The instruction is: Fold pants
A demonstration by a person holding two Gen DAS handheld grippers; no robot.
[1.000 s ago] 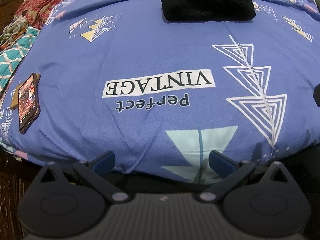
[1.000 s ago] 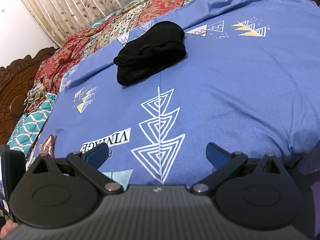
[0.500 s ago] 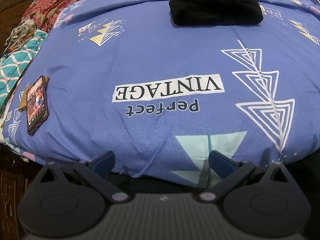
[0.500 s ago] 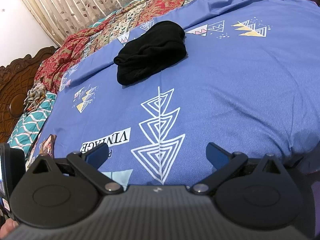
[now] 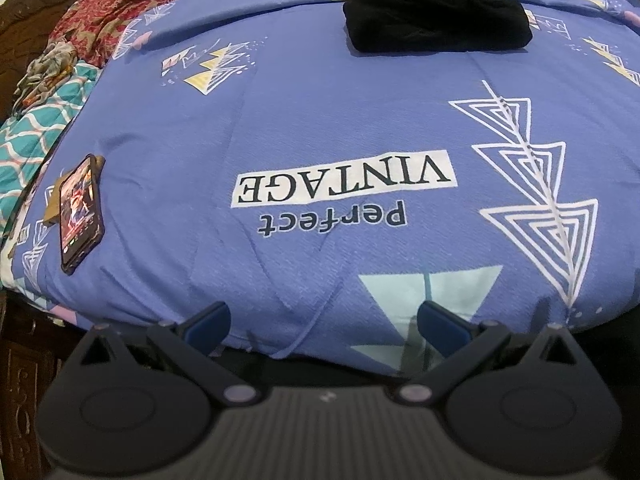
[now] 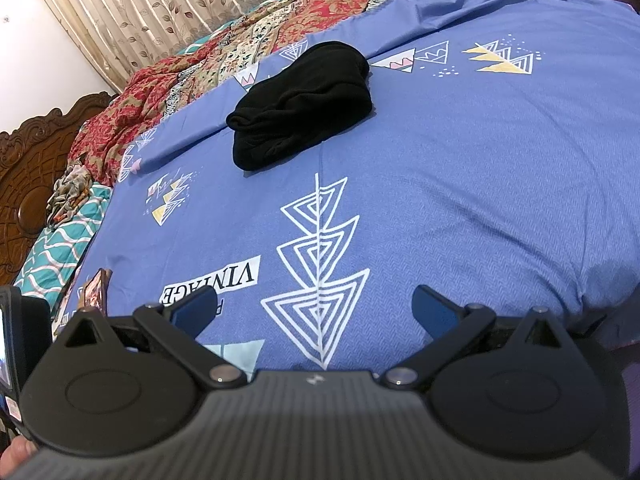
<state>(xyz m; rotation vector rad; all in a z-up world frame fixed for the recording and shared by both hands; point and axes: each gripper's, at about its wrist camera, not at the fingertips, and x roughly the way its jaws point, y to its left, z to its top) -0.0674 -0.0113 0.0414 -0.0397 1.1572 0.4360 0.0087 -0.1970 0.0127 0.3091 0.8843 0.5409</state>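
Note:
Black pants (image 5: 438, 26) lie in a folded bundle at the far side of a blue printed bedsheet (image 5: 320, 120); they also show in the right wrist view (image 6: 302, 104), up left of centre. My left gripper (image 5: 322, 322) is open and empty at the near edge of the bed, far from the pants. My right gripper (image 6: 314, 306) is open and empty too, at the near edge of the bed, with the pants well beyond it.
A phone (image 5: 78, 214) lies on the sheet at the left edge, also seen in the right wrist view (image 6: 96, 290). Patterned red and teal blankets (image 6: 160, 92) are heaped along the far left. A carved wooden headboard (image 6: 28, 184) and curtains (image 6: 168, 4) stand behind.
The left wrist view has shifted slightly, so the pants and phone sit further right in frame. The right gripper has hardly moved. Both grippers stay open.

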